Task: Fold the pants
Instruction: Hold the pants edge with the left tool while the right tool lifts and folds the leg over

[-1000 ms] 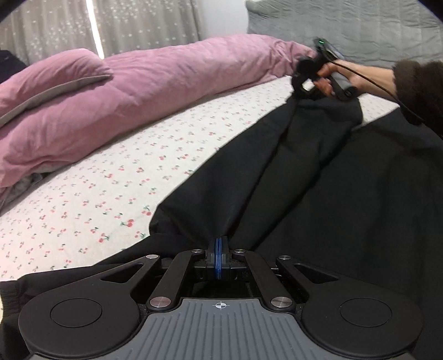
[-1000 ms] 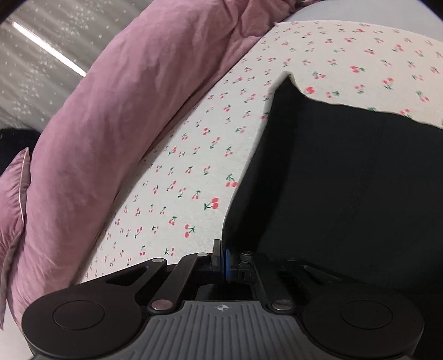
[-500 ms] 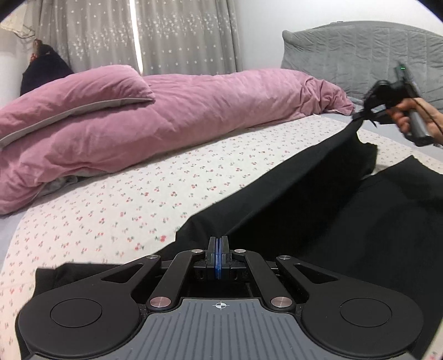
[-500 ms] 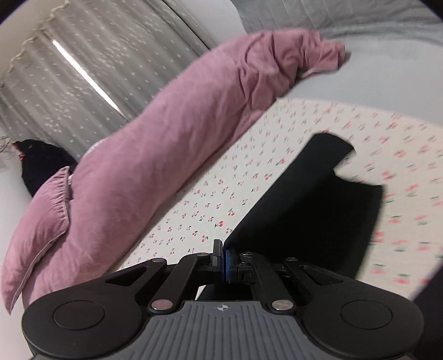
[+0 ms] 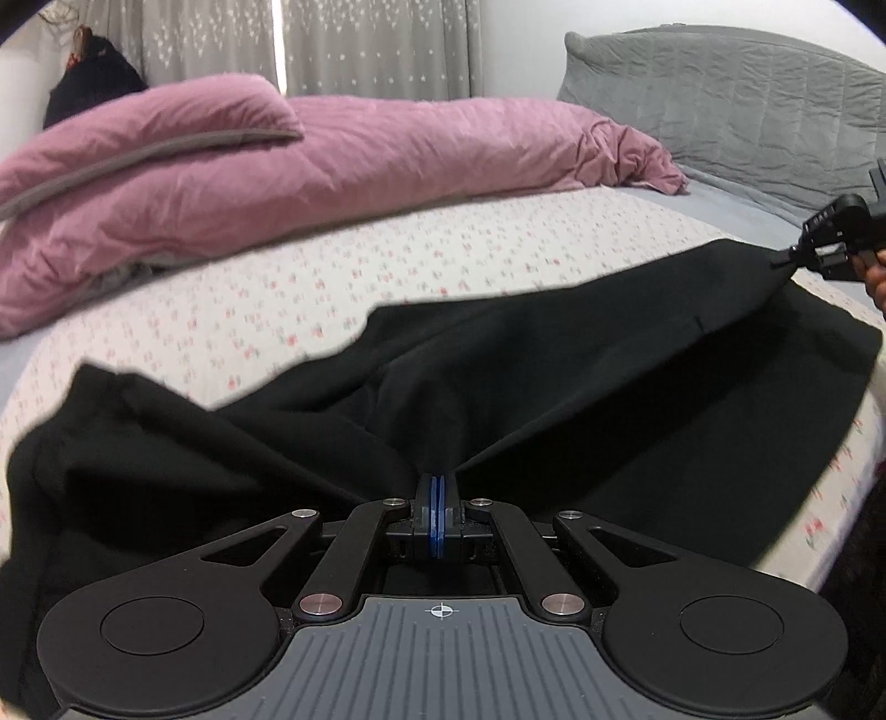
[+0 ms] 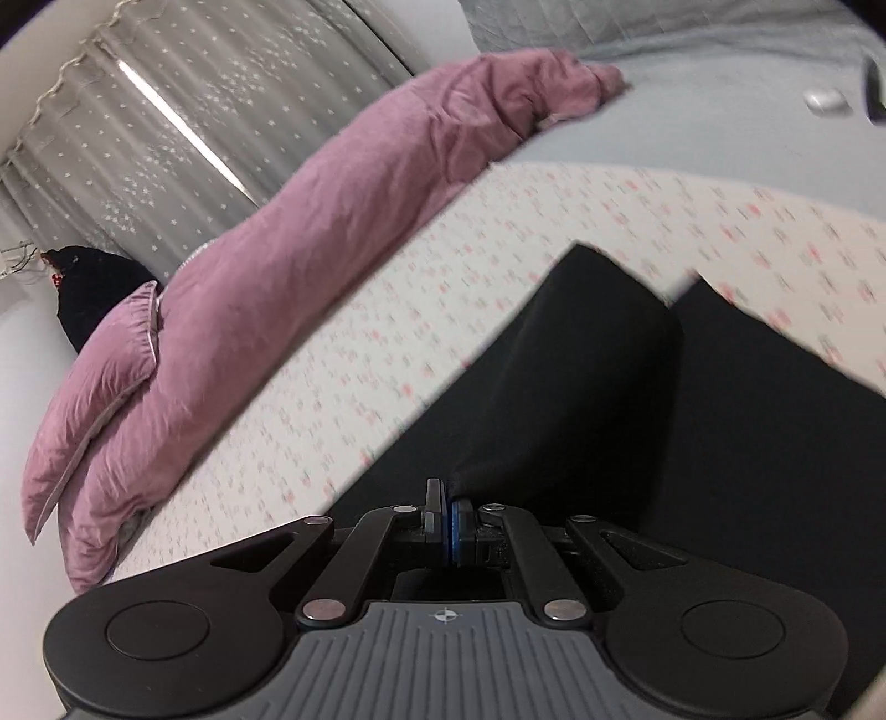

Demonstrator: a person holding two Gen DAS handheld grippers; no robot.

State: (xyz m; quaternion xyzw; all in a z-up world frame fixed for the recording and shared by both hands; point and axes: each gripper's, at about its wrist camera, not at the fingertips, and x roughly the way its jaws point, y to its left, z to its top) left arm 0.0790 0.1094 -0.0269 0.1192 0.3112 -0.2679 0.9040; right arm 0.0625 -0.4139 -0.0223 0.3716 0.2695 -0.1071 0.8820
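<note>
Black pants point(image 5: 554, 376) lie across the cherry-print sheet point(image 5: 332, 288) of a bed. My left gripper point(image 5: 437, 487) is shut on a pinch of the black cloth near the waist end. In the left wrist view my right gripper point(image 5: 789, 260) appears at the far right, shut on the other end of the cloth, which stretches taut and lifted between the two. In the right wrist view my right gripper point(image 6: 447, 493) grips an edge of the pants point(image 6: 692, 415), with one leg hanging over the other.
A pink duvet point(image 5: 332, 160) is heaped along the far side of the bed. A grey quilted headboard point(image 5: 747, 99) stands at the right, grey curtains point(image 5: 376, 50) behind. A small pale object point(image 6: 825, 102) lies on the grey bedding at the far right.
Both grippers have swung sideways with the pants in them. The right gripper has moved well away from the duvet toward the right edge, pulling the held leg taut and lifting it off the sheet.
</note>
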